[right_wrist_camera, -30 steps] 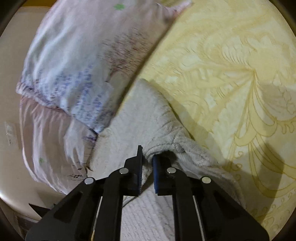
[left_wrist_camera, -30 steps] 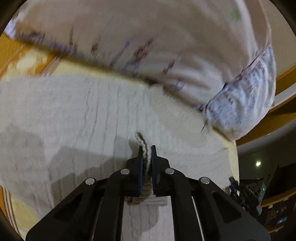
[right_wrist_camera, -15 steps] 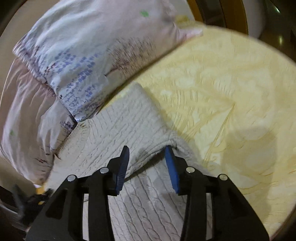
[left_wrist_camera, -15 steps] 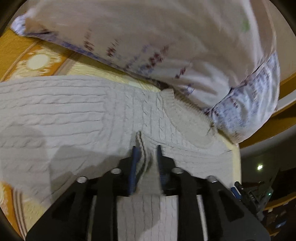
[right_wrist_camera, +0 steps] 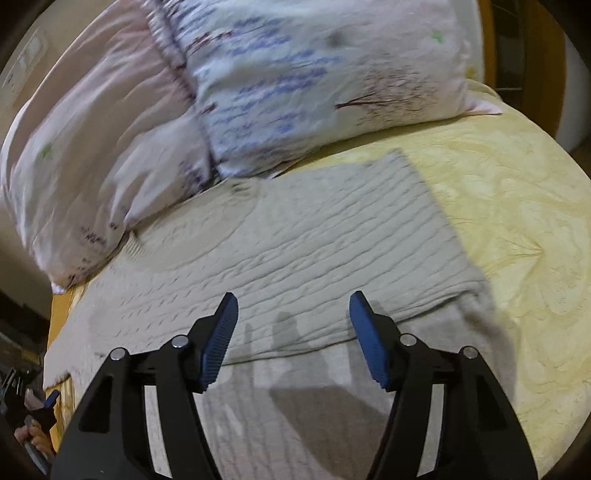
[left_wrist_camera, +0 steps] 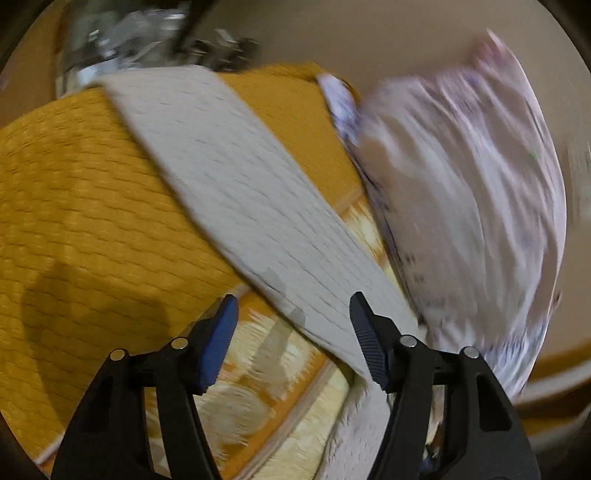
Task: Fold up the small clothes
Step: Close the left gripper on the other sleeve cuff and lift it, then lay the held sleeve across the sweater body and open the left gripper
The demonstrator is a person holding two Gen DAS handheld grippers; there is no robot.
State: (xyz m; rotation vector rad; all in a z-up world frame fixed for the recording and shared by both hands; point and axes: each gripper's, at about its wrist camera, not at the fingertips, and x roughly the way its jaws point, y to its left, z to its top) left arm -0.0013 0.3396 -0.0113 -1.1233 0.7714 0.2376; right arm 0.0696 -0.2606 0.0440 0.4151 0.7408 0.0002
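Observation:
A cream cable-knit sweater (right_wrist_camera: 317,236) lies flat on the bed, its upper layer folded over the lower part near my right gripper (right_wrist_camera: 293,306). That gripper hovers just above the fold edge with its jaws opening and nothing between them. In the left wrist view a long strip of the same sweater (left_wrist_camera: 236,184) runs diagonally across the orange bedspread (left_wrist_camera: 74,206). My left gripper (left_wrist_camera: 293,308) hangs over the strip's near end, jaws opening, with no cloth pinched between the blue pads. This view is blurred by motion.
Two printed pillows (right_wrist_camera: 295,85) lie against the sweater's far edge, seen also as a blurred pillow (left_wrist_camera: 472,192) on the right. The pale yellow patterned bedspread (right_wrist_camera: 517,221) extends right. Dark clutter (left_wrist_camera: 147,29) sits beyond the bed's far corner.
Both grippers were shut on sweater folds, then opened and let go. The left one swung far sideways to the sweater's end; the right one rose and backed off slightly.

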